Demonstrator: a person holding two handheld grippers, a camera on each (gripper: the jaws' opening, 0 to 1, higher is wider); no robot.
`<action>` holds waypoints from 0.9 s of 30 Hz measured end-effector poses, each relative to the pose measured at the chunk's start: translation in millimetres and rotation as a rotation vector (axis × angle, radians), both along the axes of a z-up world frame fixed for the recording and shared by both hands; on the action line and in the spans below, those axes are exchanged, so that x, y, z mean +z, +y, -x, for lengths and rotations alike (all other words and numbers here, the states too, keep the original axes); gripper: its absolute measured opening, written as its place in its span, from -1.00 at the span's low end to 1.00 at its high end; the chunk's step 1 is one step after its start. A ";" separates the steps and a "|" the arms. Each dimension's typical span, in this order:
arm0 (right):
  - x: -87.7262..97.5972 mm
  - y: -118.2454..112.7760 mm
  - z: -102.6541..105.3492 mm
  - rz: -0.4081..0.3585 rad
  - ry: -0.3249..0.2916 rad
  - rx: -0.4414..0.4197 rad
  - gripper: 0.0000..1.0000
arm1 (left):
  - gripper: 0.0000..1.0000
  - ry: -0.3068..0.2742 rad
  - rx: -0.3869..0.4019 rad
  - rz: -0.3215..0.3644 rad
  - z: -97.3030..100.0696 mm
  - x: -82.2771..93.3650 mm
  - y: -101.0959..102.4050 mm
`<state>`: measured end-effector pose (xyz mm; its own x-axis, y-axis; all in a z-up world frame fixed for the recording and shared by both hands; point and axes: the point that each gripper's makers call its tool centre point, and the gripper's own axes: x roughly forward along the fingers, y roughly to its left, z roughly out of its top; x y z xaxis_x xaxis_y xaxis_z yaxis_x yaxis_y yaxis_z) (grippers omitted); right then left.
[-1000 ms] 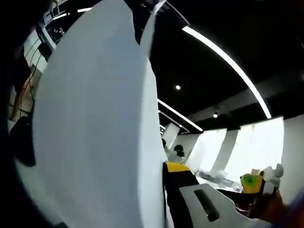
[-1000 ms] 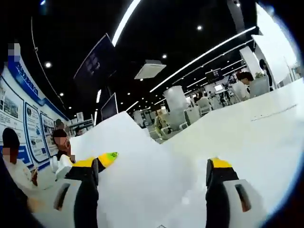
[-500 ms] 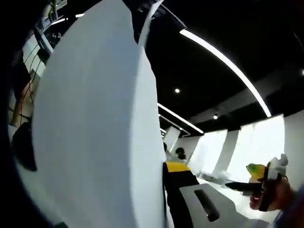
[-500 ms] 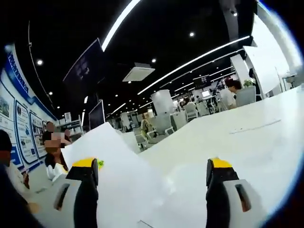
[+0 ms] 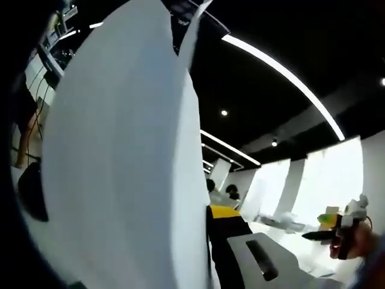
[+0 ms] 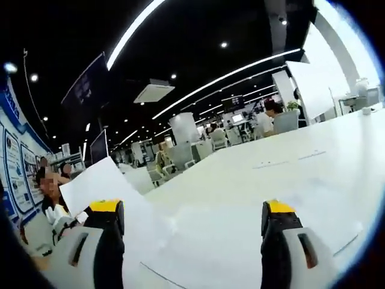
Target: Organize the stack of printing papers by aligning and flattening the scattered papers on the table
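Up close in the left gripper view, the left gripper point(image 5: 198, 241) is clamped on a curved stack of white printing papers point(image 5: 120, 162) rising across the frame's left half. The right gripper point(image 5: 340, 232) shows small at lower right. In the right gripper view, that gripper point(image 6: 192, 241) stands apart, holding nothing, over the white glossy surface point(image 6: 252, 192); the papers' corner point(image 6: 99, 183) lies lower left, with white ceiling light strips point(image 6: 210, 81) above.

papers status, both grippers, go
Left gripper shut on paper stack, held up on edge. Right gripper open, empty, over white table. Nothing in the way.
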<state>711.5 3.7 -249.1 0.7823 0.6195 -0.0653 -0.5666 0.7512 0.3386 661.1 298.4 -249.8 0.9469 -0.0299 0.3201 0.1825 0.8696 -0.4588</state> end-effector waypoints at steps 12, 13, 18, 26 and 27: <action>-14.8 -46.3 -19.8 0.075 0.005 -0.075 0.80 | -0.88 -0.009 0.002 0.002 4.4 0.7 -0.3; -15.5 -48.3 -20.2 0.078 0.000 -0.080 0.80 | -0.88 -0.016 0.005 0.002 5.6 1.4 0.1; -19.0 -56.8 -21.8 0.046 0.015 -0.094 0.80 | -0.88 -0.006 0.011 -0.006 3.8 -0.1 1.4; -15.7 -64.2 -18.7 0.030 -0.002 -0.111 0.80 | -0.88 0.011 0.004 -0.017 2.2 -2.3 -0.1; -15.8 -65.2 -18.5 0.042 -0.007 -0.115 0.80 | -0.88 0.011 0.005 -0.017 2.2 -2.4 0.2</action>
